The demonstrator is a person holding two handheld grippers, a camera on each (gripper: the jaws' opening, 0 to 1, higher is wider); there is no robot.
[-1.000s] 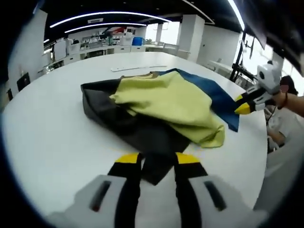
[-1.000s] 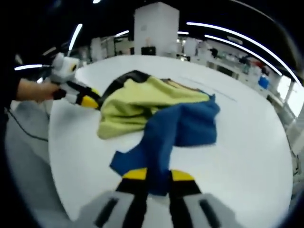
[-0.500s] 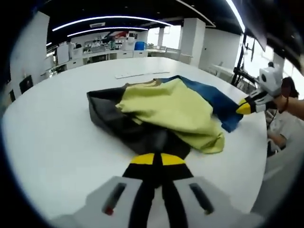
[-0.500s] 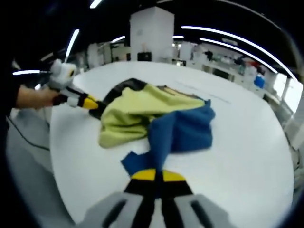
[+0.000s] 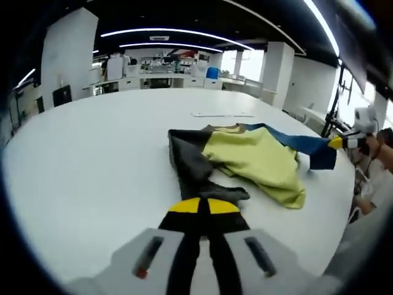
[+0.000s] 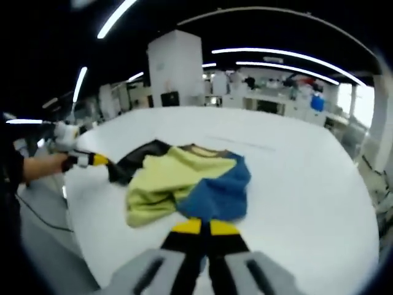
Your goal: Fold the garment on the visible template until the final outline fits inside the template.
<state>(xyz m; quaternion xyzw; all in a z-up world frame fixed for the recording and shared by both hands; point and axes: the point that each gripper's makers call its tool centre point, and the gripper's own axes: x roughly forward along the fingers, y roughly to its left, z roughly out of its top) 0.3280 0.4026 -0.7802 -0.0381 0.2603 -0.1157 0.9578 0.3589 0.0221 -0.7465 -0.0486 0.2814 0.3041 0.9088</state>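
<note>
Tool jaws of the left tool (image 5: 198, 206) are closed on the garment's (image 5: 258, 157) black end, the right tool (image 6: 199, 226) on its blue end; the garment is stretched between them across the white counter (image 5: 92, 153).

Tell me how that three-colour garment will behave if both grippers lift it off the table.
Likely floppy: the garment lies rumpled in soft folds, so it should sag between the left gripper and right gripper. Probably light, since its blue part stretches easily. Loose yellow folds may slide or unfold.
</note>
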